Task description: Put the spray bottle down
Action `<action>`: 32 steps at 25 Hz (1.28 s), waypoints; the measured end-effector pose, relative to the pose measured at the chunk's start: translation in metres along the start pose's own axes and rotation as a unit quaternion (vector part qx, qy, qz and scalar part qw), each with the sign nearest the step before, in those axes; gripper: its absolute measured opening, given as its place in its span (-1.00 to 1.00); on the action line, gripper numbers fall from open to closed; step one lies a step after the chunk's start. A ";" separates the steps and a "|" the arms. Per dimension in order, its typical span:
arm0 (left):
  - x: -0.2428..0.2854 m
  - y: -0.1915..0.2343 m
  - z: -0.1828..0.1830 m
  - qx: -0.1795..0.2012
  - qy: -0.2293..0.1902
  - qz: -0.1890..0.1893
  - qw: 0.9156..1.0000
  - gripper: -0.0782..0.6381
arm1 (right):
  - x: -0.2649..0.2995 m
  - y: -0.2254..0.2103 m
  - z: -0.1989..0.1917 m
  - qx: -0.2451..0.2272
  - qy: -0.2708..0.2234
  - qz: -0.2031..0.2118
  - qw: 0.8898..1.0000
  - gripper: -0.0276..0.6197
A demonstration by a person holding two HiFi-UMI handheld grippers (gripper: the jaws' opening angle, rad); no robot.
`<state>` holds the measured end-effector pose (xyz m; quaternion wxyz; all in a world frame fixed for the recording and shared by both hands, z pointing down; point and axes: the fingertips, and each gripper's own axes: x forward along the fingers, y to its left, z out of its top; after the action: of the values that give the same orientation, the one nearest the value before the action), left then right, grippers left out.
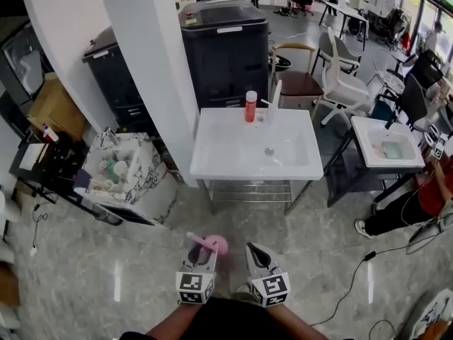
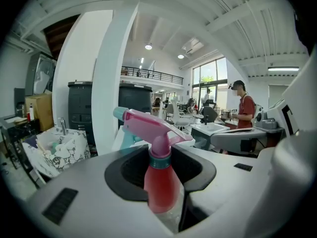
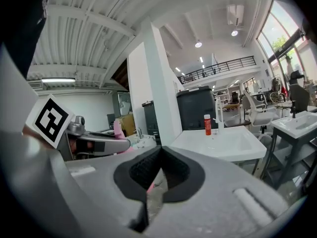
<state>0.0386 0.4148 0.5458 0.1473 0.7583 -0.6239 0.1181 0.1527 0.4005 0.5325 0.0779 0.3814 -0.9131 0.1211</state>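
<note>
My left gripper (image 1: 202, 255) is shut on a spray bottle (image 1: 214, 244) low in the head view, above the marble floor. In the left gripper view the spray bottle (image 2: 161, 182) stands upright between the jaws, with a red body, a teal collar and a pink trigger head with a teal nozzle. My right gripper (image 1: 258, 255) hangs just right of it, apart from the bottle. In the right gripper view the right gripper (image 3: 161, 151) has its black pads meeting at the tips and nothing between them. The left gripper (image 3: 94, 144) and a bit of pink bottle (image 3: 119, 129) show at that view's left.
A white washbasin (image 1: 212, 154) on a metal frame stands ahead, with a red bottle (image 1: 250, 106) by its tap. A white pillar (image 1: 152, 69) and a patterned bin (image 1: 141, 183) are on the left. A second basin (image 1: 414, 163) and a seated person (image 1: 417, 197) are on the right.
</note>
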 end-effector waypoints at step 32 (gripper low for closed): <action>0.274 0.212 0.109 0.044 0.015 -0.054 0.997 -0.36 | 0.328 -0.121 0.098 -0.004 0.030 -0.081 0.996 -0.92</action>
<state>-0.1169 0.0868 0.5603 0.1290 0.7946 -0.5742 0.1491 0.0054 0.0686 0.5353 0.1166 0.4495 -0.8772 0.1218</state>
